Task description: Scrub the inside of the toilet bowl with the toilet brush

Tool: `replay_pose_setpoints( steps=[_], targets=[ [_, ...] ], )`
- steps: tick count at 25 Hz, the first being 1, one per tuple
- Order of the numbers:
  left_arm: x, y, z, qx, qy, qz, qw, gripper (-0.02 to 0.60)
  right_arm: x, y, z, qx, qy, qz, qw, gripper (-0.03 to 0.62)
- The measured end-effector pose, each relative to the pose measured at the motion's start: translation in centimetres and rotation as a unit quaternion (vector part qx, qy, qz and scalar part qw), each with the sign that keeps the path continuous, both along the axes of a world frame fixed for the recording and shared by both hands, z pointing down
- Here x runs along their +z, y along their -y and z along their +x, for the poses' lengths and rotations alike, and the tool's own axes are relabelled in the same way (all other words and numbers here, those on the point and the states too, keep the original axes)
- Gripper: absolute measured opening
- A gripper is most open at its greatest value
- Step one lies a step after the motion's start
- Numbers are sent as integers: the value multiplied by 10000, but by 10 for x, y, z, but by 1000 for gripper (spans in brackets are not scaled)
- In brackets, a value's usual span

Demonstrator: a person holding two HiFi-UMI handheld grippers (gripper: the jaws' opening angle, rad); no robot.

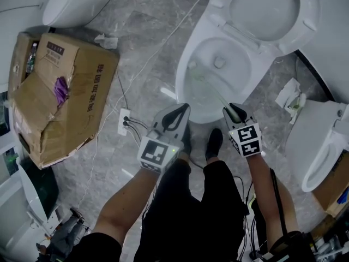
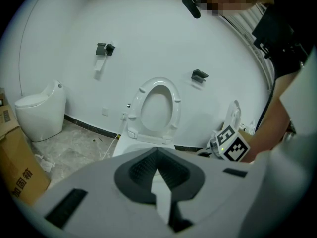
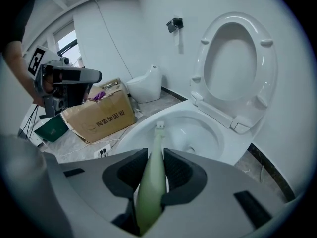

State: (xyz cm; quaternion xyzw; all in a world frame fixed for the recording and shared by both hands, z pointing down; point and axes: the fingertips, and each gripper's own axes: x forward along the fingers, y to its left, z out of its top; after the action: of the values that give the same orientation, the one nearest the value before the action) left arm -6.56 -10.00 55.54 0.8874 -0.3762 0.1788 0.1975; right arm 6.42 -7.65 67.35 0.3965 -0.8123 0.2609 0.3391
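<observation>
The white toilet bowl stands open ahead of me, with its lid raised against the wall. My right gripper is shut on the pale green handle of the toilet brush. The brush slants down over the near rim, its head low inside the bowl on the left. In the right gripper view the handle runs out between the pads of my right gripper to the small bristle head. My left gripper hovers shut and empty just short of the bowl's front rim, left of the brush.
A torn cardboard box lies on the floor to the left. Between it and the toilet are a power strip and its cables. Other toilets stand at the top left and right. Crumpled paper lies to the right. My feet are at the bowl's front.
</observation>
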Motion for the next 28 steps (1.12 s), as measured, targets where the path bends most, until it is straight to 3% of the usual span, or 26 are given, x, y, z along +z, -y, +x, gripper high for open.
replay_pose_setpoints(
  steps=[28],
  targets=[
    [5, 24, 38, 37, -155, -27, 9999, 9, 14, 67, 37, 558, -40, 266, 9981, 106]
  ],
)
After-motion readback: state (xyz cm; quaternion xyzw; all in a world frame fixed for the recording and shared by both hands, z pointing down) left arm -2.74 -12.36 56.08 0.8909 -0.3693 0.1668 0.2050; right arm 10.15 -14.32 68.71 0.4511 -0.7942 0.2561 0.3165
